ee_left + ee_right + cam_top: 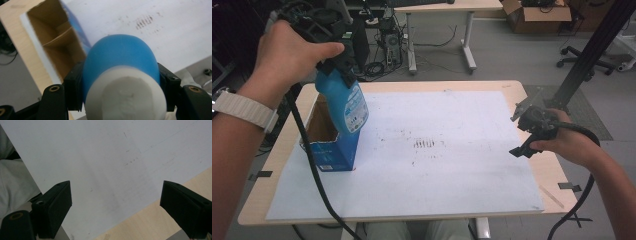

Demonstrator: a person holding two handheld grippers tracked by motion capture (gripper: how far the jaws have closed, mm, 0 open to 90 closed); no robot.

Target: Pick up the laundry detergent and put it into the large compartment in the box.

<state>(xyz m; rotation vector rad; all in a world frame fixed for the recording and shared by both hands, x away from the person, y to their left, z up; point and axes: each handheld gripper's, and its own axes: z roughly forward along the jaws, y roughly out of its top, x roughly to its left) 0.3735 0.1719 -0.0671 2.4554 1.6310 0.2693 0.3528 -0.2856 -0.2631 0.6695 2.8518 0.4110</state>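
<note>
So the left gripper (332, 62) has its jaws clamped on the top end of a blue bottle (343, 102), right by the white cap (125, 96). In the left gripper view one black jaw presses on each side of the bottle's shoulder, so it's a solid grip. The bottle hangs tilted above the open blue carton (331, 145), with its bottom end low at the carton's right wall; whether it touches the carton is hard to tell. You can see the brown cardboard inside of the carton past the bottle.

The carton sits on the white sheet (437, 170) that covers most of the desk (542, 165), near the sheet's left edge. There's a patch of dark scuff marks (424, 144) on the sheet to the right of the carton.

The right gripper (532, 132) is way over on the far side of the sheet from the carton, above the sheet's right edge. Its jaws are wide apart with nothing between them, just sheet and a wooden strip of desk underneath.
</note>
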